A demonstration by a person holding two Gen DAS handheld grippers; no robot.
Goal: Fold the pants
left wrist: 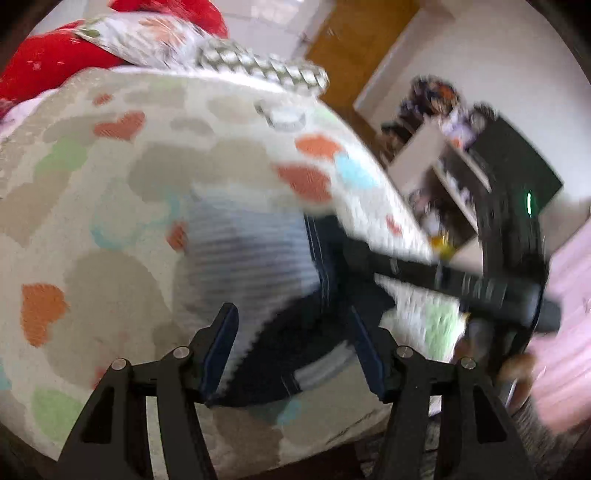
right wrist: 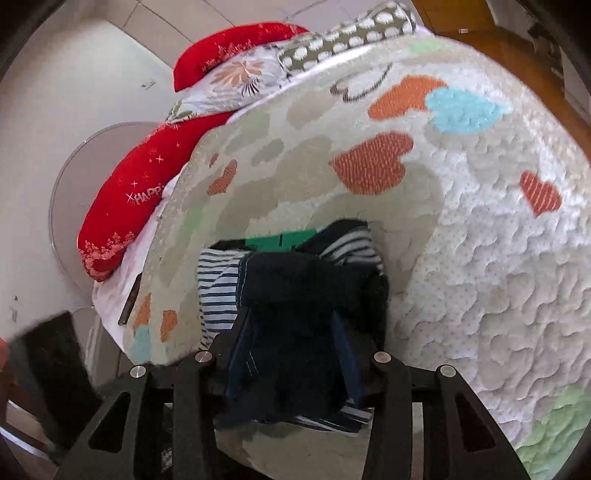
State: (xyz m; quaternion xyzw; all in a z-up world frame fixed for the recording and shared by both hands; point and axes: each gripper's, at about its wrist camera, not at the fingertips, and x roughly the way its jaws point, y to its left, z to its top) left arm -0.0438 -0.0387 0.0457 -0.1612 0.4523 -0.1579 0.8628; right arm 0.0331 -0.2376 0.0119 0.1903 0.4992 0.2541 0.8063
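The pants [left wrist: 258, 266] are dark navy with blue-and-white striped parts and lie bunched on the heart-print quilt [left wrist: 110, 206]. In the left wrist view my left gripper [left wrist: 295, 332] is open, its fingers apart just above the near edge of the cloth, holding nothing. The right gripper [left wrist: 436, 273] reaches in from the right and meets the dark cloth, blurred. In the right wrist view my right gripper [right wrist: 291, 343] is shut on a thick fold of the pants [right wrist: 295, 295], which fill the gap between the fingers. A green object [right wrist: 280, 242] shows behind the bundle.
Red pillows [right wrist: 122, 206], a floral pillow [right wrist: 236, 81] and a dotted bolster [right wrist: 347, 33] lie at the bed's far end. A white shelf unit [left wrist: 443, 166] with clutter stands beside the bed on the right. The quilt's near edge [left wrist: 332, 435] drops off close below my left gripper.
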